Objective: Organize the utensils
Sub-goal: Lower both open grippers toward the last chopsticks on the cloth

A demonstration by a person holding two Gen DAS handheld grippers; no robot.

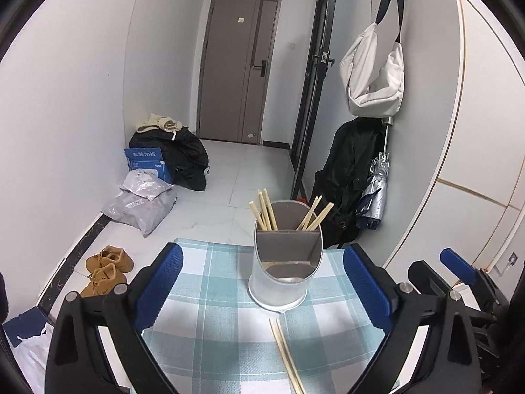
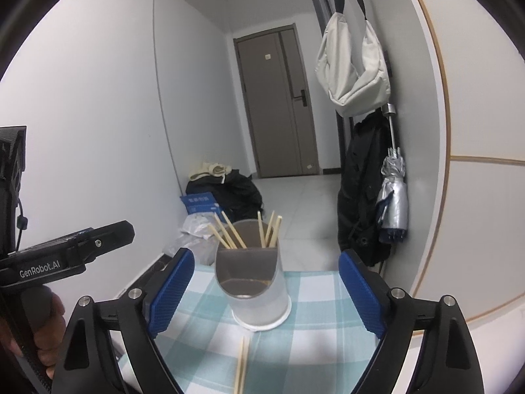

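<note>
Both the left gripper and right gripper are held spread and empty facing the metal holder, presumably because two chopsticks lie unsorted on the checked cloth just before it, while others stand inside.

White walls, pale tiled floor, grey door at hallway end.

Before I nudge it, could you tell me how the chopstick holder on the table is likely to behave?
The holder is tall, narrow and thin-walled, so it probably tips easily. Its smooth wall may slip on the checked cloth. The chopsticks leaning inside would likely rattle.
</note>
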